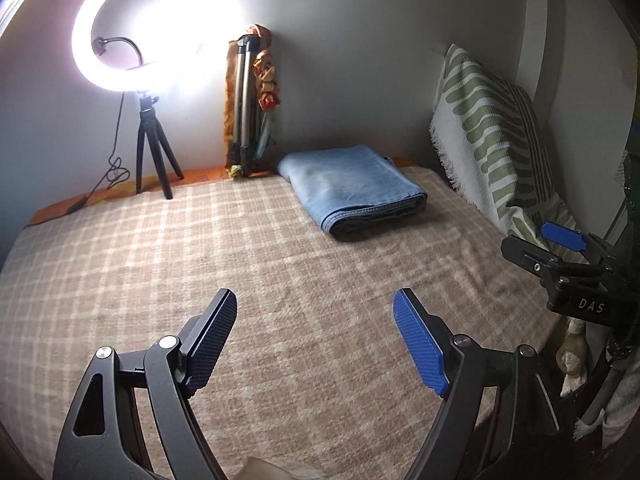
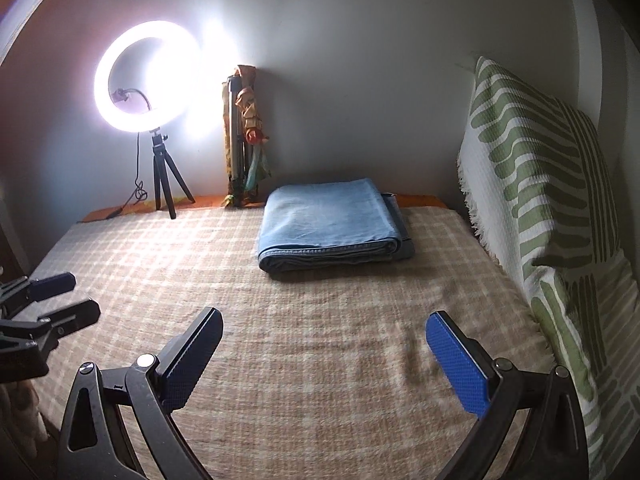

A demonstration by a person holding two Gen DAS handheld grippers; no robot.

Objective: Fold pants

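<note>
Two grippers are in view, neither holding anything. The left gripper (image 1: 316,340) occupies the lower centre of its own frame with fingers spread wide over bare blanket; the right gripper (image 2: 324,354) sits likewise at the lower centre of its frame, also spread and empty. Each appears at the edge of the other's view: the right at the right edge of the left view, the left at the left edge of the right view, its fingers parted there too.

The pants (image 2: 332,228), light blue denim, lie in the centre of the right view, slightly above the middle, as a compact rectangular bundle of several layers on the checked blanket (image 2: 320,360), well apart from both grippers. The stacked fold edges face the cameras. In my judgement the folding is complete or nearly so, and the open, withdrawn posture of both tools is consistent with a release.

A lit ring light (image 2: 146,78) on a small tripod stands at upper left, presumably to illuminate the work surface. A folded tripod wrapped in cloth (image 2: 244,136) leans against the wall beside it. A green-and-white patterned cushion (image 2: 532,184) is propped along the right side, clear of the bundle.
</note>
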